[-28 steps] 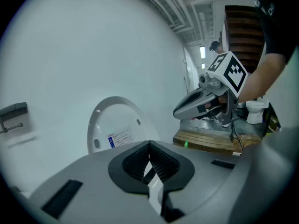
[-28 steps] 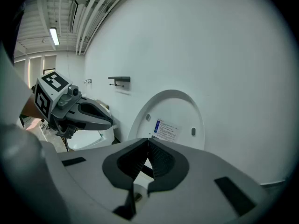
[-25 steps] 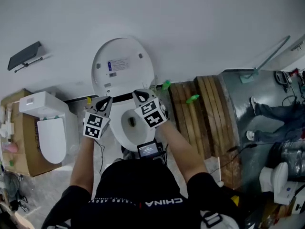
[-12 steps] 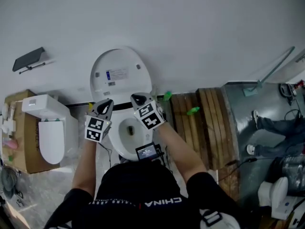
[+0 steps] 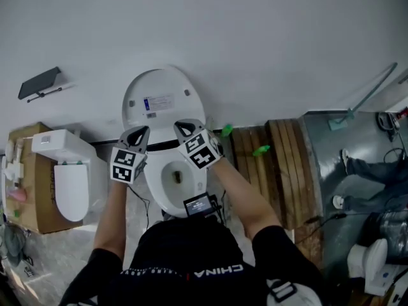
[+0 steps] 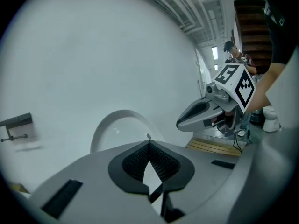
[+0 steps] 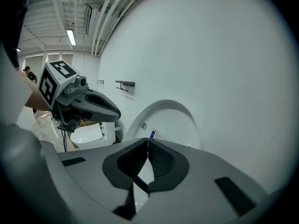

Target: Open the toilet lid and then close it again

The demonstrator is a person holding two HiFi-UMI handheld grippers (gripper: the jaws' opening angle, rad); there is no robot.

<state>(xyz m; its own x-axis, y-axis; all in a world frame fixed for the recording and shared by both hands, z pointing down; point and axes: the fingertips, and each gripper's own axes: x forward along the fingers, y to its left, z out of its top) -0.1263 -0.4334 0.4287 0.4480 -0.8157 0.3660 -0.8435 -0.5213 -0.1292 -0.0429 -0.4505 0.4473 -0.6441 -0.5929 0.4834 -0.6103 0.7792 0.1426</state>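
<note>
A plain white wall backs the toilet. Its lid stands upright against the wall, leaving the bowl exposed. The left gripper and right gripper hover near the lid's lower edge, both empty with jaws pressed together. If the smooth closed tips tip it forward, the lid could slip free and slam.

Lid up against the wall, bowl right in front of it, left gripper and right gripper side by side over the bowl's back edge, a second toilet on a box to the left, planks on the floor to the right.
</note>
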